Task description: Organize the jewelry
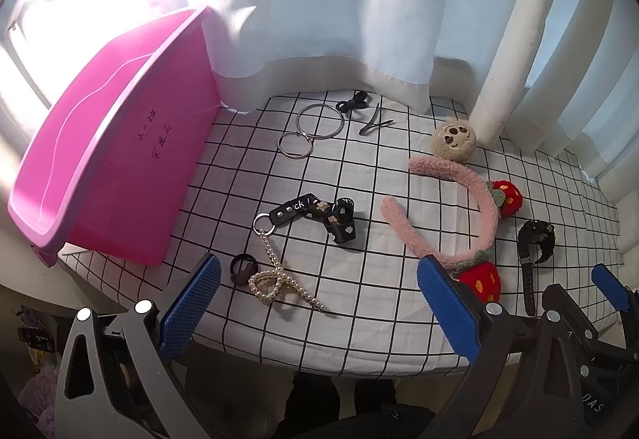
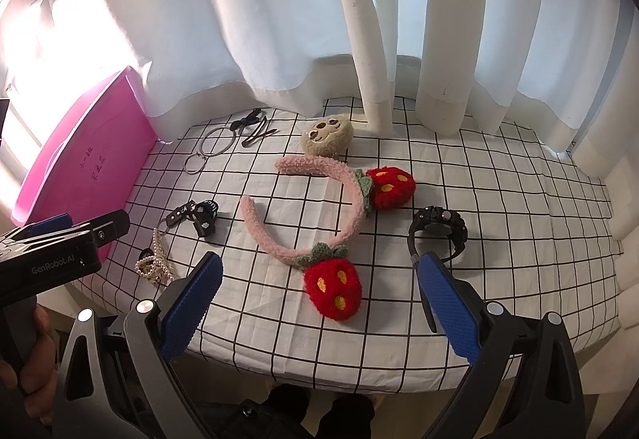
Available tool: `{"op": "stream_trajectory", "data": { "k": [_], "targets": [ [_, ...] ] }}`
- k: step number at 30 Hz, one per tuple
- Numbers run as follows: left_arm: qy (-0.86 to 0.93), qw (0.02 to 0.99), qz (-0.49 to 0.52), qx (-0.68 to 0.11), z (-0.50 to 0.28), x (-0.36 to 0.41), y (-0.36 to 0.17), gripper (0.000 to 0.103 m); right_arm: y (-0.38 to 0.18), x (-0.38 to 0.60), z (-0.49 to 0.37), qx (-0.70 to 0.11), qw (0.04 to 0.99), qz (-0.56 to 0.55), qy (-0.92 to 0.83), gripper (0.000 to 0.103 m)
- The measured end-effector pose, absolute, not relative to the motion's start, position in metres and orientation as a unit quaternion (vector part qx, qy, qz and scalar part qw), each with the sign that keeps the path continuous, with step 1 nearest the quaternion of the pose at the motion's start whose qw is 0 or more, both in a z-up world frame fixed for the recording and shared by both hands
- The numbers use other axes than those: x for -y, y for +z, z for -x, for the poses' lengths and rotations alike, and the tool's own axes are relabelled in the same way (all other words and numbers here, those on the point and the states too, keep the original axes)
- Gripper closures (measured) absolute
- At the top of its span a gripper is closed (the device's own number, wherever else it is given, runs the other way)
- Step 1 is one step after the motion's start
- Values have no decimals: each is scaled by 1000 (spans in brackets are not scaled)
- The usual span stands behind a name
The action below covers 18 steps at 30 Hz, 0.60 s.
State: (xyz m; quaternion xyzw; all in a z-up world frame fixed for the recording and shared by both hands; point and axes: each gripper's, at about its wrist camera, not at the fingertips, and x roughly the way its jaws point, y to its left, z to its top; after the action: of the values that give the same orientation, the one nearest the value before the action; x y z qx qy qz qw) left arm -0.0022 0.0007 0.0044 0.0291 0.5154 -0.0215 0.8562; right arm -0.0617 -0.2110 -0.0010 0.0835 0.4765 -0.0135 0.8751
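Left wrist view: left gripper (image 1: 317,313) hovers with ridged blue jaws spread wide and empty above the gridded white cloth (image 1: 359,323), near a knotted pearl chain (image 1: 275,281) beside the glossy pink plastic bin (image 1: 120,155). Right gripper (image 2: 319,313) likewise gapes empty over the fuzzy pink strawberry headband (image 2: 311,215)
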Motion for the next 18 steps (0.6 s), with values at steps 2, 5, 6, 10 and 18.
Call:
{"op": "stream_trajectory", "data": {
  "k": [2,5,6,10,18],
  "targets": [
    [-21,856,-30,-516,2,0,5,6,0,210,62,-476,875,-83,-15,9],
    [-22,856,-30,-516,2,1,4,6,0,209,61,-477,875,-84,-15,9],
    [-23,856,-30,-516,2,1,4,6,0,209,61,-477,875,-84,-15,9],
    [-23,856,-30,-516,2,2,4,6,1,210,62,-477,875,-84,-14,9],
    [-22,856,-31,-516,3,3,5,6,1,209,61,-477,875,-84,-14,9]
  ]
}}
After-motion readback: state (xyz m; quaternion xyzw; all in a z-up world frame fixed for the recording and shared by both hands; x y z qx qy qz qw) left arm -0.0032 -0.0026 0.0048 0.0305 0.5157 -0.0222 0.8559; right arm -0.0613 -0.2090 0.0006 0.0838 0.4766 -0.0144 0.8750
